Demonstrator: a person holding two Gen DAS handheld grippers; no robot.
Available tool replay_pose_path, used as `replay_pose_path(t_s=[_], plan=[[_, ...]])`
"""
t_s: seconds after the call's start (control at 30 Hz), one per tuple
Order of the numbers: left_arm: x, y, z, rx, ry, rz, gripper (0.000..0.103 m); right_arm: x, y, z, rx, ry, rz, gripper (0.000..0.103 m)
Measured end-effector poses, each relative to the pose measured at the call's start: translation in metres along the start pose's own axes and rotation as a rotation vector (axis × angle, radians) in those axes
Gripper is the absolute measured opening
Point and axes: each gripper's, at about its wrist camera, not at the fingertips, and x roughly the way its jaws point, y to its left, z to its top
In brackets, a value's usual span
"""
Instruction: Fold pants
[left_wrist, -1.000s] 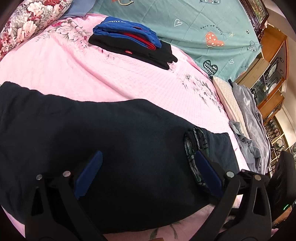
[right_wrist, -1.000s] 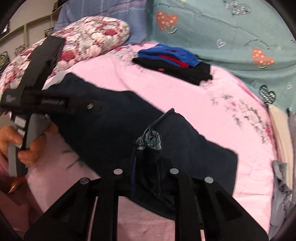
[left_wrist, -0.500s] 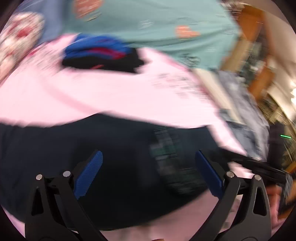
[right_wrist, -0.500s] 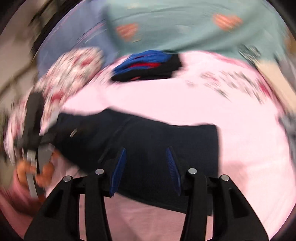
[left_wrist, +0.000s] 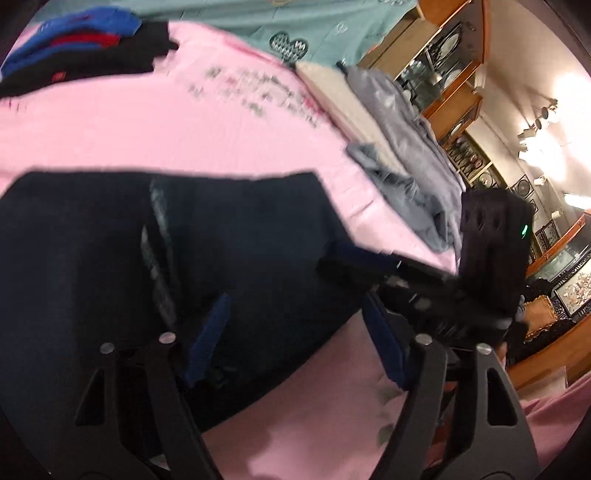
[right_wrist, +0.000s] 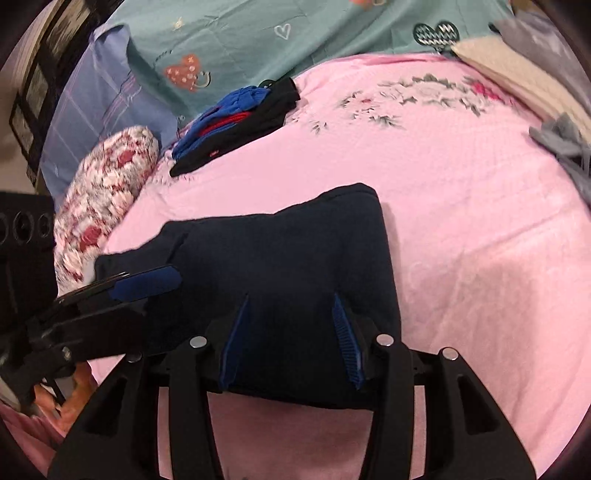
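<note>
Your right gripper (right_wrist: 291, 339) has just been opening, the left gripper (left_wrist: 295, 343) closing; both stand released over the pants (right_wrist: 280, 273) (lower centre, on the pink sheet (right_wrist: 461, 221)). One fold looks done; next, grasp an edge.

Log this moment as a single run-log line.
pants: folded, flat on pink bedspread | left gripper: open, closing | right gripper: open, opening, released
</note>
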Motion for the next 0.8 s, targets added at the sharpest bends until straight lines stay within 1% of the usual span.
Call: replay_pose_path(t_s=[0.07, 0.13, 0.23, 0.37, 0.47, 0.5, 0.53, 0.57, 0.6, 0.63, 0.67, 0.7, 0.73, 0.77, 0.8], plan=[[-0.005, -0.003, -0.004, 0.017, -0.008, 0.009, 0.073, 0.002, -0.002, 0.001, 0.003, 0.004, 0.024, 0.056], [-0.007, -0.004, -0.007, 0.024, -0.008, 0.016, 0.074, 0.002, -0.009, 0.000, 0.045, 0.001, 0.058, 0.057], [-0.010, -0.004, -0.008, 0.028, -0.014, 0.012, 0.074, 0.001, -0.023, 0.002, 0.129, 0.001, 0.132, 0.057], [-0.009, -0.011, -0.010, 0.072, -0.016, 0.053, 0.075, -0.007, -0.024, 0.008, 0.161, -0.004, 0.173, 0.056], [-0.009, -0.010, -0.010, 0.073, -0.017, 0.048, 0.075, -0.013, -0.014, 0.028, 0.148, -0.025, 0.298, 0.055], [-0.009, -0.008, -0.009, 0.067, -0.016, 0.035, 0.076, -0.010, -0.010, 0.035, 0.145, -0.018, 0.352, 0.052], [-0.010, -0.006, -0.009, 0.056, -0.016, 0.024, 0.076, -0.002, -0.004, 0.044, 0.138, 0.018, 0.429, 0.047], [-0.010, -0.004, -0.009, 0.051, -0.017, 0.018, 0.076, 0.009, 0.001, 0.051, 0.133, 0.061, 0.487, 0.044], [-0.009, -0.004, -0.008, 0.049, -0.017, 0.015, 0.076, 0.018, 0.006, 0.056, 0.126, 0.099, 0.527, 0.039], [-0.009, -0.004, -0.008, 0.052, -0.017, 0.016, 0.076, 0.035, 0.014, 0.062, 0.102, 0.161, 0.577, 0.035], [-0.009, -0.006, -0.008, 0.059, -0.016, 0.022, 0.076, 0.048, 0.019, 0.066, 0.081, 0.204, 0.594, 0.034], [-0.008, -0.007, -0.008, 0.067, -0.018, 0.035, 0.076, 0.066, 0.023, 0.070, 0.053, 0.259, 0.587, 0.034], [-0.006, -0.007, -0.008, 0.070, -0.013, 0.048, 0.076, 0.085, 0.021, 0.073, 0.044, 0.294, 0.511, 0.033], [-0.005, -0.008, -0.007, 0.072, -0.011, 0.051, 0.076, 0.098, 0.016, 0.077, 0.031, 0.301, 0.418, 0.028], [-0.005, -0.009, -0.007, 0.075, -0.014, 0.048, 0.076, 0.110, 0.009, 0.080, 0.036, 0.302, 0.411, 0.013]])
